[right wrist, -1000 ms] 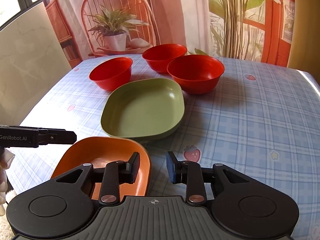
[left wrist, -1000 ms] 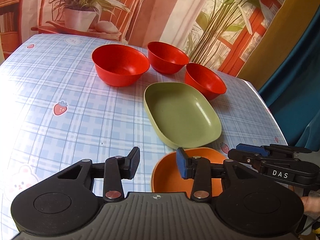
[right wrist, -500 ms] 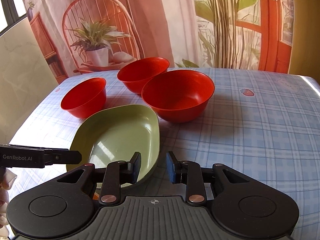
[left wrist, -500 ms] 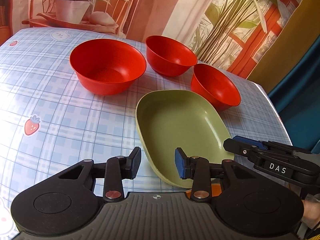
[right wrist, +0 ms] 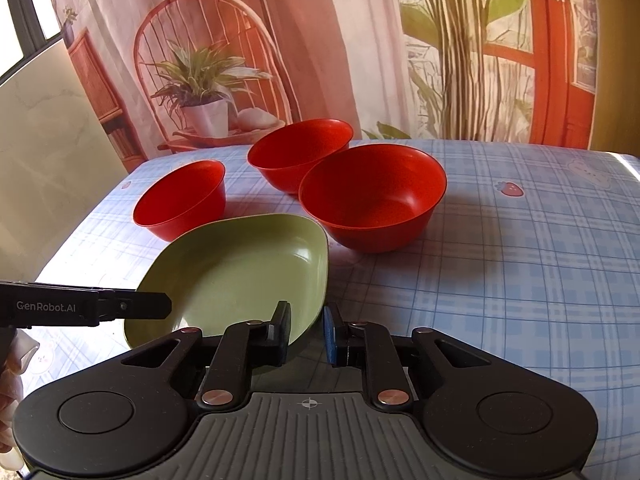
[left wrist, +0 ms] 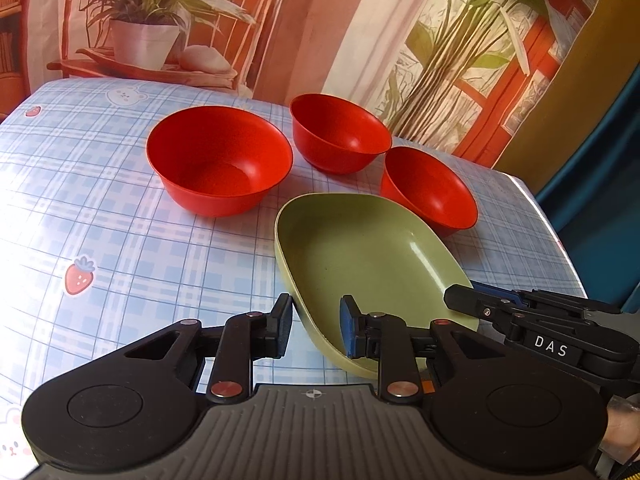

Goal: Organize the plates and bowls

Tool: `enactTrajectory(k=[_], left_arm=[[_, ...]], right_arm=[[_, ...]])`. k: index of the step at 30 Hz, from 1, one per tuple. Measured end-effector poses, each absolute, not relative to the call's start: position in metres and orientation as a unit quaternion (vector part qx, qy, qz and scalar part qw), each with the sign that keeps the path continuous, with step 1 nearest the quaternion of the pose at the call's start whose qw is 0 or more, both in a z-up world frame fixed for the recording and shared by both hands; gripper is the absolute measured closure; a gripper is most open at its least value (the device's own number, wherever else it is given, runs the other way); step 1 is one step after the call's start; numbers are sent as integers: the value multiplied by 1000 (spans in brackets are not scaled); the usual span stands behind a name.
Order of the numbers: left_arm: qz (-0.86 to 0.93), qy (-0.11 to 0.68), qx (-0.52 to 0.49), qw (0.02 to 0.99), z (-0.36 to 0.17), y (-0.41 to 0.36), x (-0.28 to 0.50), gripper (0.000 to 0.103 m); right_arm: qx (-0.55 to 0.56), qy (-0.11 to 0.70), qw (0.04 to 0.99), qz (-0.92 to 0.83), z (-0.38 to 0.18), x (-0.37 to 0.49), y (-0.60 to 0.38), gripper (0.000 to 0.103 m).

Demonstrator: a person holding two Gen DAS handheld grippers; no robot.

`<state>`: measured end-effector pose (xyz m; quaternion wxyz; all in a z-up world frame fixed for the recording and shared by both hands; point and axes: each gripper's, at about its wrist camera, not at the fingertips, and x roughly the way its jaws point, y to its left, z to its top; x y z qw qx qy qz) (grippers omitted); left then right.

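Left wrist view first: my left gripper (left wrist: 314,330) has its two fingers straddling the near-left rim of the green plate (left wrist: 372,256), one pad outside the wall, the blue pad inside. The jaws have just been closing, yet I can see a gap between each pad and the rim, so nothing is clamped on this side. From the right wrist view, my right gripper (right wrist: 306,334) straddles the opposite near corner of the same plate (right wrist: 240,272), its jaws also just closing and now narrow; the left pad sits against the inner wall, the blue pad right at the outer wall, and I can't tell whether they truly pinch it. The plate lies on the checked tablecloth (right wrist: 520,272), with three red bowls (right wrist: 372,200) standing just behind it, the big one nearly touching its far corner.
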<state>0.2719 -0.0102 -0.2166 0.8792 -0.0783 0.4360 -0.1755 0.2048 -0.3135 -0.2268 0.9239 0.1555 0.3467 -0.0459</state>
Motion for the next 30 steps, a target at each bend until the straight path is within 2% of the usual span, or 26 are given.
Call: enactTrajectory(k=[17,30], left_arm=[[-172,419,-60,889,-184,-1,215,76],[-170,429,-55,885,-187,6,171,76]], right_arm=[[145,332,931,-39,-196,153,-280,86],[143,344,927,-37,-199,109,-256,87]])
